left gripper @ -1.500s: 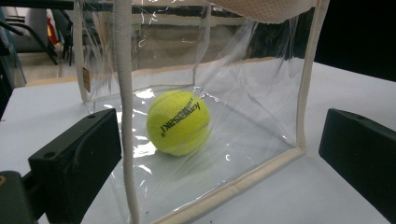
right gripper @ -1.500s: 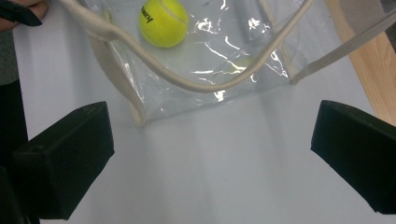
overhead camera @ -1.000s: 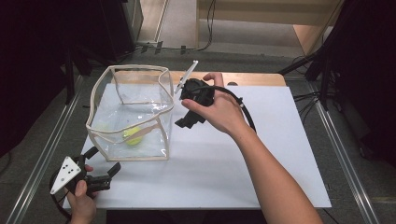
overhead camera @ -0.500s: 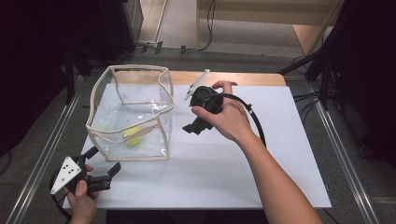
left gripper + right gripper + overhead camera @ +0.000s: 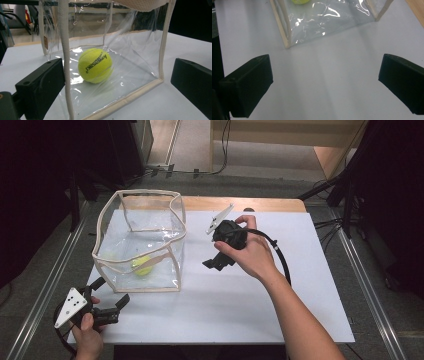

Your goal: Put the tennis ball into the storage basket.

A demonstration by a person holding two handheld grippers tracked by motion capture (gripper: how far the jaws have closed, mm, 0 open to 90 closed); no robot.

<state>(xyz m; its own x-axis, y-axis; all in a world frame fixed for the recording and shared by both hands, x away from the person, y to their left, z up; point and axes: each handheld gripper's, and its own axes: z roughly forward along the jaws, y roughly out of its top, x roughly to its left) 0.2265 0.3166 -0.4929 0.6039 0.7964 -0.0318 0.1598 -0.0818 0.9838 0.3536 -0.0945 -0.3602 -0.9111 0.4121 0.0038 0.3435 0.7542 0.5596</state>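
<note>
**Ball in bag, both grippers free**

Ball (image 5: 95, 65) sits on the floor of the clear bag (image 5: 172, 265), near its front wall. Right gripper (image 5: 216, 261) hangs beside the bag, jaws wide, nothing held. Left gripper (image 5: 111, 299) low at bag's front corner, jaws apart, empty. Looks like the drop's done; next prob. needs grip on bag rim w/o tipping it.

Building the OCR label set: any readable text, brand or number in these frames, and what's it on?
"KAWASAKI": black print on the yellow tennis ball inside the clear bag, upside down in the left gripper view.
Small tag on the bag's far edge: too blurred to read.
High view and right gripper view: no readable text.
</note>
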